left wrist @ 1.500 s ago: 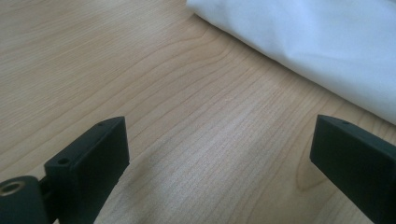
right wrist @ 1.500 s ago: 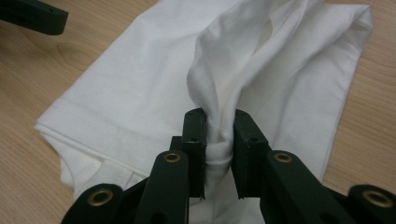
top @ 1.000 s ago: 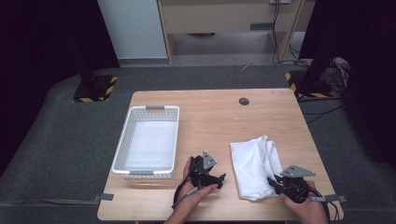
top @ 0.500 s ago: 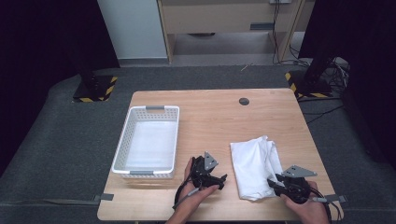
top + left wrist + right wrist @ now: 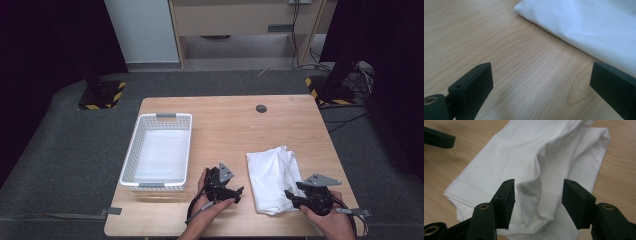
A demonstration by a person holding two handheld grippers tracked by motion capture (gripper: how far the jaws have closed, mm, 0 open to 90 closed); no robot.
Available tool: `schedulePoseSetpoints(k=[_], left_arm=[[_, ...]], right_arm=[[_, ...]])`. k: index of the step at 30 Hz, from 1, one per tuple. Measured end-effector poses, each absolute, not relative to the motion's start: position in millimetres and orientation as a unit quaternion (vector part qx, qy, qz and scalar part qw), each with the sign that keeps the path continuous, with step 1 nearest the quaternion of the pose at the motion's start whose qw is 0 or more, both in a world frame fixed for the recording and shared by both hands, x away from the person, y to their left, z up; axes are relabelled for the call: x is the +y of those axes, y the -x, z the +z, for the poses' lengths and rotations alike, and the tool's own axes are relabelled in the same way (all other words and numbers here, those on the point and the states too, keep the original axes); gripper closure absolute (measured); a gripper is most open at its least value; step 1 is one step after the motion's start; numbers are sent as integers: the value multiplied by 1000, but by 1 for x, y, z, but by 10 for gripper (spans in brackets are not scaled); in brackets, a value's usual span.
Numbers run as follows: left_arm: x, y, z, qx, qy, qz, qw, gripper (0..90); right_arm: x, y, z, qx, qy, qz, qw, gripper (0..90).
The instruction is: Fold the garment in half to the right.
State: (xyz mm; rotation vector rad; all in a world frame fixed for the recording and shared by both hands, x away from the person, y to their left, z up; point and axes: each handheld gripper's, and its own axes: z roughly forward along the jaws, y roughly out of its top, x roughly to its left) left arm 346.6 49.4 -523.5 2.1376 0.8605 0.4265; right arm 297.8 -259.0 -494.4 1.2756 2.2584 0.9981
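Releasing the folded white cloth (image 5: 272, 177)

Your right tongs (image 5: 537, 195) have just been opening astride a raised fold, no longer pinching it; your left tongs (image 5: 541, 80) wait wide over the wooden counter (image 5: 230, 125), beside the cloth.

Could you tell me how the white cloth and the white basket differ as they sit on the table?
The white cloth lies soft, folded and rumpled toward the table's right; the white basket stands rigid, rectangular and perforated at the left. The cloth lies between both claws; the basket stands apart. Both are white and rest on the wood.
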Motion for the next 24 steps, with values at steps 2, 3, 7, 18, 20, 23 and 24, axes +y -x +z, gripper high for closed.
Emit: schedulePoseSetpoints(k=[2, 3, 7, 18, 20, 23, 24], left_arm=[[49, -346, -523, 339, -840, 167, 389, 36], [48, -346, -523, 337, -841, 167, 389, 36], [47, -345, -523, 336, -841, 167, 389, 36], [42, -342, -522, 332, -842, 164, 393, 34], [40, -341, -522, 329, -843, 163, 393, 34], [38, -339, -522, 326, -845, 161, 392, 35], [37, -339, -522, 325, -846, 161, 391, 35]], right_arm=[[-258, -303, -489, 798, -452, 355, 181, 423], [-258, -305, -487, 798, -451, 356, 183, 418], [-253, -315, -480, 799, -449, 355, 183, 419], [-240, -343, -483, 800, -460, 341, 180, 434], [-239, -347, -489, 801, -467, 330, 179, 446], [-240, -351, -494, 802, -470, 321, 184, 556], [-240, -351, -494, 802, -470, 321, 184, 556]])
